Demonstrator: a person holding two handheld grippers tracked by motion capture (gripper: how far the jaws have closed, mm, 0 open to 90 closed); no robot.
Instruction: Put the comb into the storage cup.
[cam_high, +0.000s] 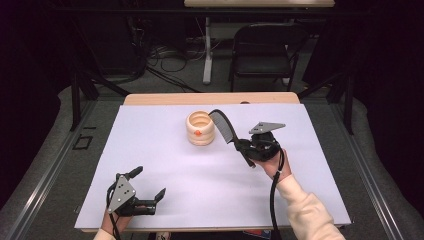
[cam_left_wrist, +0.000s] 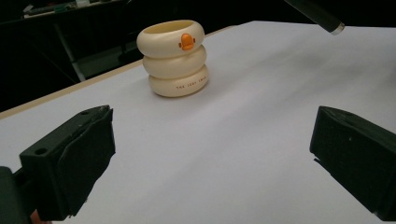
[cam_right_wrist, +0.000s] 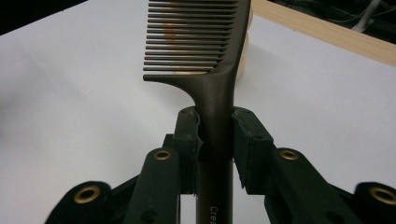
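High view sets the cream three-ringed holder (cam_high: 201, 128) near the table's (cam_high: 150, 165) far edge, the right gripper (cam_high: 243, 146) just beside it clenching a dark comb (cam_high: 224, 126) by its handle, teeth end raised next to the rim. Right gripper view adds the smooth plastic handle pinched between ribbed pads (cam_right_wrist: 187, 140) and faint lettering, perhaps "Crea". Left gripper (cam_high: 148, 188), near the front left corner, is released; its view shows the holder's orange beak mark (cam_left_wrist: 187, 41)
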